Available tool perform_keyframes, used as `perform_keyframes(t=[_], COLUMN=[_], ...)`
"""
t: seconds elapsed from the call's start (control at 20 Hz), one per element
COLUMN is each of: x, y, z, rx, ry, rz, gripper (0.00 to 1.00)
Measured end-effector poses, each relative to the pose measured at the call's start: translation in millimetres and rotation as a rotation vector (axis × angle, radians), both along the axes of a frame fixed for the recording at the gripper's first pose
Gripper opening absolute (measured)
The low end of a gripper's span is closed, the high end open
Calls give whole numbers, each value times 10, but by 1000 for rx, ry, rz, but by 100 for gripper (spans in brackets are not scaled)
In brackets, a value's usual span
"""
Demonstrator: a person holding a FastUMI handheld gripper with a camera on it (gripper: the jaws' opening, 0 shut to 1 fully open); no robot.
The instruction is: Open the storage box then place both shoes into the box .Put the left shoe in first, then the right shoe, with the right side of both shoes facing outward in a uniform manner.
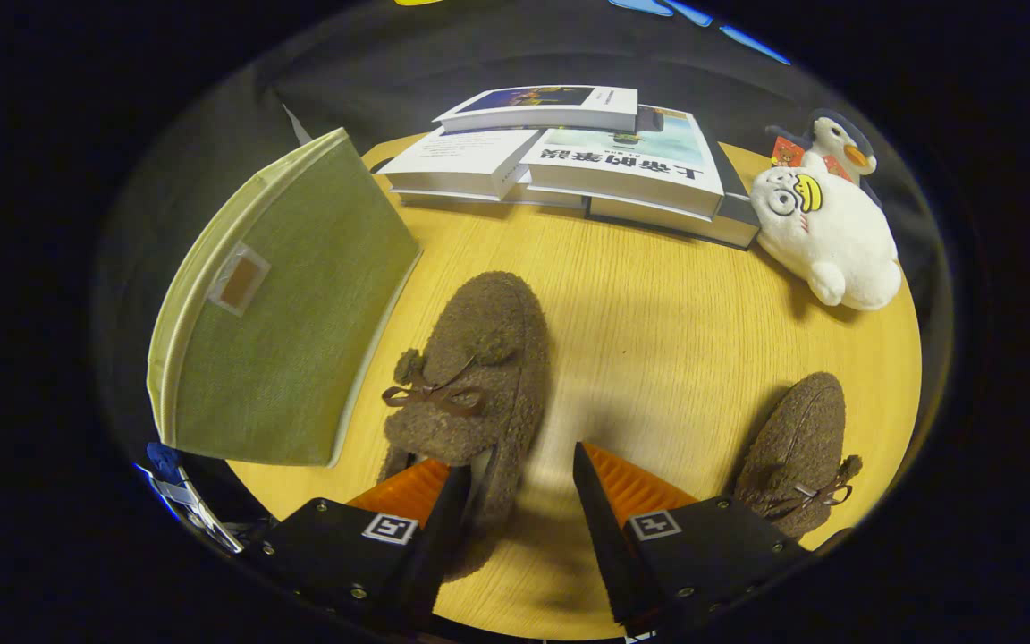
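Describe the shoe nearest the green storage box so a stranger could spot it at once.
Start at the green storage box standing on the round wooden table. Right beside it lies a fuzzy brown shoe, its heel reaching between the open fingers of the tool. Unlike the other shoe, it touches one finger.

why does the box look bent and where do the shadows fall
Gripper view: fisheye distortion bows the green box and table edge; light from above casts soft shadows beside the near shoe and plush; slight blur near the open claw.
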State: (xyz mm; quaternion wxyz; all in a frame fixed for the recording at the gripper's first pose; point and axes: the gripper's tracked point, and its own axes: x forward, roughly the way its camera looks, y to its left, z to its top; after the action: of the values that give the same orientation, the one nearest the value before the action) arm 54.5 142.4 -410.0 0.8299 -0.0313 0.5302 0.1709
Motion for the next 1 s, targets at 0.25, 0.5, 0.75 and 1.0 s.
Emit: perform_keyframes(t=[0.25,0.5,0.75,1.0], x=[7,-24,-23,37], y=[122,149,172,267], z=[-64,99,595,1177], rx=[17,49,84,103], ry=[63,108,97,61], rz=[-23,-47,-56,-60], gripper=[4,0,0,0])
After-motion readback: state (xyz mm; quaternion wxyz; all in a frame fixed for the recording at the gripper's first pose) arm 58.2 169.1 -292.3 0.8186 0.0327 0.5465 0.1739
